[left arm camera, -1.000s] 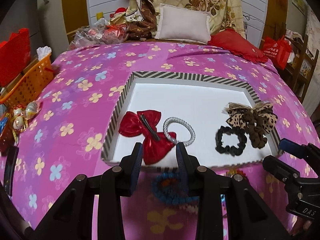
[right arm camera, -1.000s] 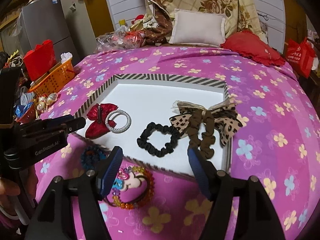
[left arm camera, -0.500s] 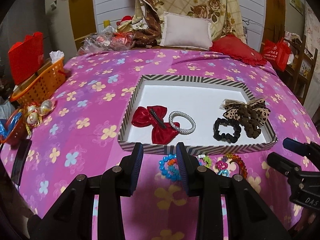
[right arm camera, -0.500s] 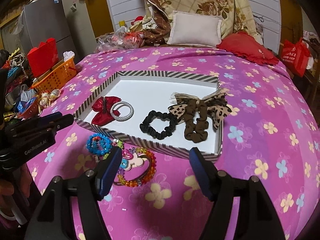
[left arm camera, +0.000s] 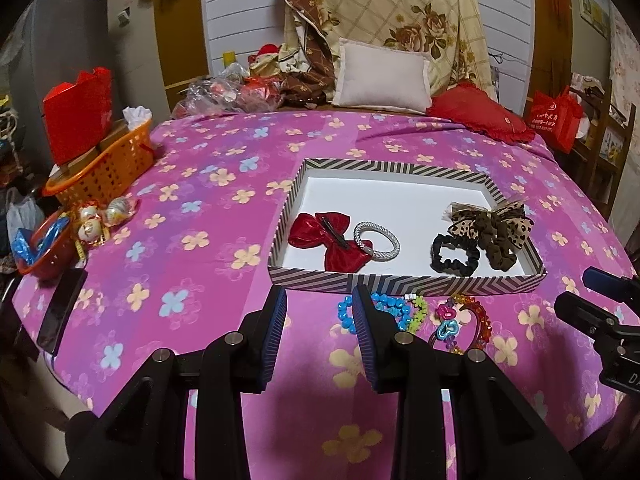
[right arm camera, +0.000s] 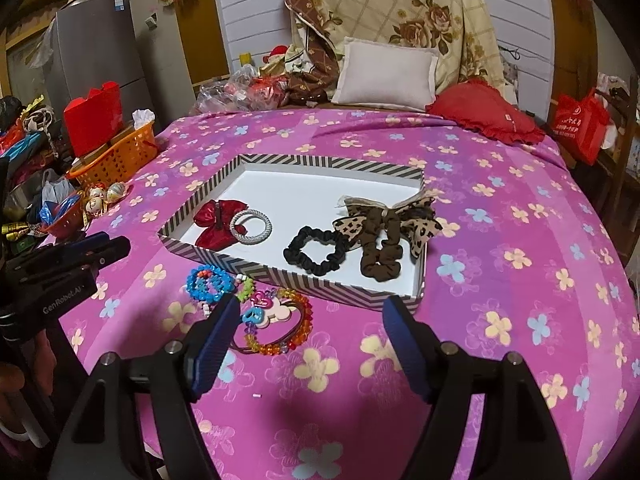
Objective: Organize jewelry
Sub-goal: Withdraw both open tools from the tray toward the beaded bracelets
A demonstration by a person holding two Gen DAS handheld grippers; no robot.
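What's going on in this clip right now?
A person holds two grippers above a flowered bedspread, sorting hair accessories. A red bow, silver band, black scrunchie and leopard bow lie in the striped tray. Beaded bracelets lie outside, in front of it. The left gripper and right gripper hold nothing; the right's jaws have just been opening.

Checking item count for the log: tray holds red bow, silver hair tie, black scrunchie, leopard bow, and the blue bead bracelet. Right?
Not quite. The blue bead bracelet is not in the tray; it lies on the pink cloth just outside the tray's near wall, as the right wrist view shows. The red bow, silver hair tie, black scrunchie and leopard bow are inside.
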